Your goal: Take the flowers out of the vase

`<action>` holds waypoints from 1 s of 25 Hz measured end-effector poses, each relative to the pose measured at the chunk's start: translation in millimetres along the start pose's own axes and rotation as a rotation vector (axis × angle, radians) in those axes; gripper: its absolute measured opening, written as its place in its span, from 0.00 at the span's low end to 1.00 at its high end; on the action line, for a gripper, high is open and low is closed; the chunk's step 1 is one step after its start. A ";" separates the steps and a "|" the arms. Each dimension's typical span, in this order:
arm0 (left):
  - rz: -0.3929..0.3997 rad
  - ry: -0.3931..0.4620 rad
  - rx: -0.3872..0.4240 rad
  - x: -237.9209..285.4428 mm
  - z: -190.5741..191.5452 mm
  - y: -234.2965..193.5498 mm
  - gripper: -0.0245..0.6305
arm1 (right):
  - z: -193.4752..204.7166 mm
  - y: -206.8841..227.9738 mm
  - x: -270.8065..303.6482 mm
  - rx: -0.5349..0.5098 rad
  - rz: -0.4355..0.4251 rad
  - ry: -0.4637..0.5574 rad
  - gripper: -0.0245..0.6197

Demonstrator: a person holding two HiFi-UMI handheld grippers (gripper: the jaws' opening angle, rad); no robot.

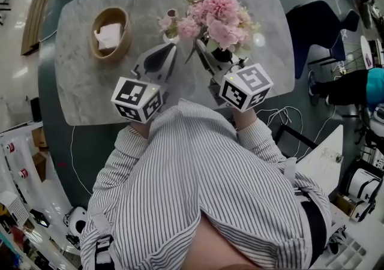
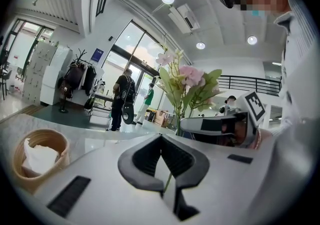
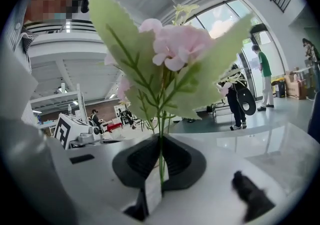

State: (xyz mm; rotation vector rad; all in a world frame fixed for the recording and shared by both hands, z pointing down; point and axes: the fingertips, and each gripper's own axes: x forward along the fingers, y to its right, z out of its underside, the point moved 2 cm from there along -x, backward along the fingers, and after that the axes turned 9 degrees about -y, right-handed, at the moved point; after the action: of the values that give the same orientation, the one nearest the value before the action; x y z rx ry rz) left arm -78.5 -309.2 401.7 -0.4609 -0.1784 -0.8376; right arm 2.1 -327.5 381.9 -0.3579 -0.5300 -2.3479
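Now left claw (image 2: 161, 138) and right claw (image 3: 160, 141) pinch flower stems (image 3: 161, 119).

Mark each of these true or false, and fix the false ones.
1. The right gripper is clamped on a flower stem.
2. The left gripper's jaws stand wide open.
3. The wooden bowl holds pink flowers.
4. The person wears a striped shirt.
1. True. The right gripper has its jaws closed on a green flower stem.
2. False. The left gripper has its jaws together, with a thin green stem between them.
3. False. The wooden bowl holds crumpled white paper. The pink flowers are further right on the table.
4. True. The striped shirt fills the lower head view.
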 end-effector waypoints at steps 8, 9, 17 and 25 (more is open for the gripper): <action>0.002 -0.003 -0.012 2.2 0.5 -4.7 0.06 | -0.5 -0.1 4.6 -0.027 0.007 -0.012 0.08; 0.003 -0.004 -0.014 2.5 0.8 -4.5 0.06 | -0.5 -0.4 4.6 -0.035 0.010 -0.014 0.08; 0.019 -0.007 -0.013 5.7 0.9 -2.1 0.06 | -2.2 0.0 3.7 -0.049 0.024 -0.008 0.08; 0.032 -0.001 -0.038 8.8 1.0 1.1 0.06 | -2.7 1.9 -1.2 -0.047 0.024 0.004 0.08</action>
State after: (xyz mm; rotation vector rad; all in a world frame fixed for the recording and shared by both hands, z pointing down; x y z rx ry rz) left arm -71.8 -314.0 405.0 -0.4984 -0.1562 -0.8104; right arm 4.0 -329.4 379.6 -0.3797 -0.4666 -2.3408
